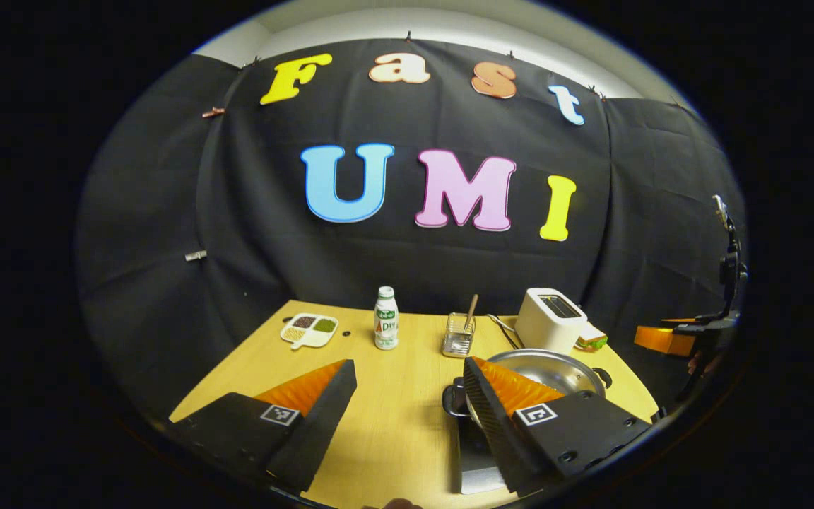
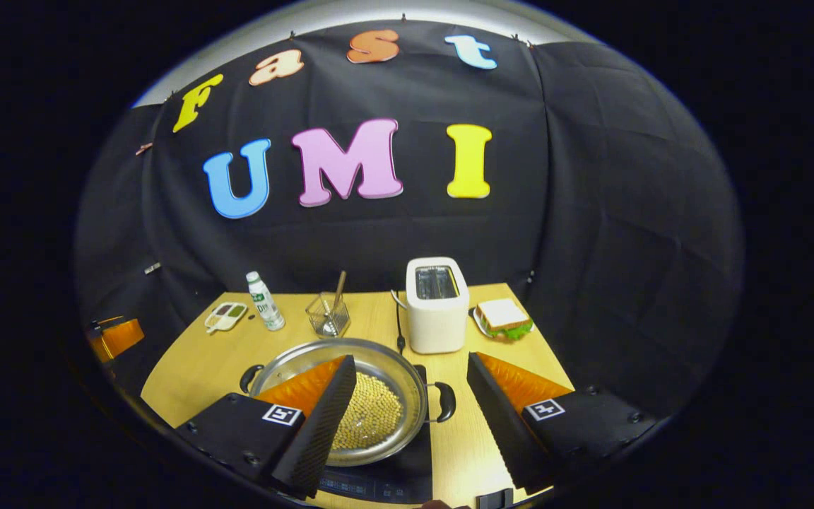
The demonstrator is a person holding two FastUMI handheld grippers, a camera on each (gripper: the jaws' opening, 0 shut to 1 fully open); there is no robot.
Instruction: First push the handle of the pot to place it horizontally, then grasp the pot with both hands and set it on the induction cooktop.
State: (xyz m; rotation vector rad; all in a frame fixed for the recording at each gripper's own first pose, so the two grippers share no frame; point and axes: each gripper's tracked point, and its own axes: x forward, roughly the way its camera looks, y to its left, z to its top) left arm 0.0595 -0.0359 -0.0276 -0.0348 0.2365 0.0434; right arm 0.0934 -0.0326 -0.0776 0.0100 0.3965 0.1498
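Right gripper view shows the right claw (image 2: pixel 410 396) wide open above the light wooden surface (image 2: pixel 202 367), with nothing between its two fingers. Its left finger hangs over the round silver metal pot (image 2: pixel 379 396), which holds small pale beans; I cannot tell if the finger touches the rim. The pot sits on the black flat induction cooktop (image 2: pixel 393 474), and its two dark loop handles point to the left and to the right. Behind the pot stand a white toaster (image 2: pixel 437 304), a sandwich on a small plate (image 2: pixel 502 317), a clear glass holder with a wooden stick (image 2: pixel 329 311) and a white drink bottle with green label (image 2: pixel 264 300).

Left gripper view shows the left claw (image 1: pixel 410 396) also wide open and holding nothing. Its right finger is in front of the pot (image 1: pixel 555 367), near the pot's left handle; contact is not clear. The other gripper (image 1: pixel 668 339) appears far at the right edge.
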